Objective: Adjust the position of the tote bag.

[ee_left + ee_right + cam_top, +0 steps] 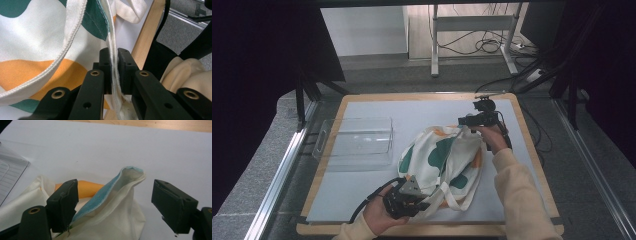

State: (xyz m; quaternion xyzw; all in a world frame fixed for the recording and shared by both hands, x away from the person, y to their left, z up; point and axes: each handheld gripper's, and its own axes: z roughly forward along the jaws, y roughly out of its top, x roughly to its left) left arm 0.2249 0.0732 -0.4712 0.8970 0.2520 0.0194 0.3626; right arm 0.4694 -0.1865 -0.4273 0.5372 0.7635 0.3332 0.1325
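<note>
Bright even light, dark edges, soft focus

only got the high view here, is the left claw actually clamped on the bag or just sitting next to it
Observer: Clamped. In the left claw view the left claw is shut on the bag's doubled white edge, seam pinched between the pads.
Operator: and the right claw, got anything
Observer: No. In the right claw view the right claw is open, with a raised fold of the bag's corner standing between the jaws, touching neither pad as far as I can tell.
Operator: whats inside that fold
Observer: Its inner face looks pale blue, and an orange patch lies just behind it.
</note>
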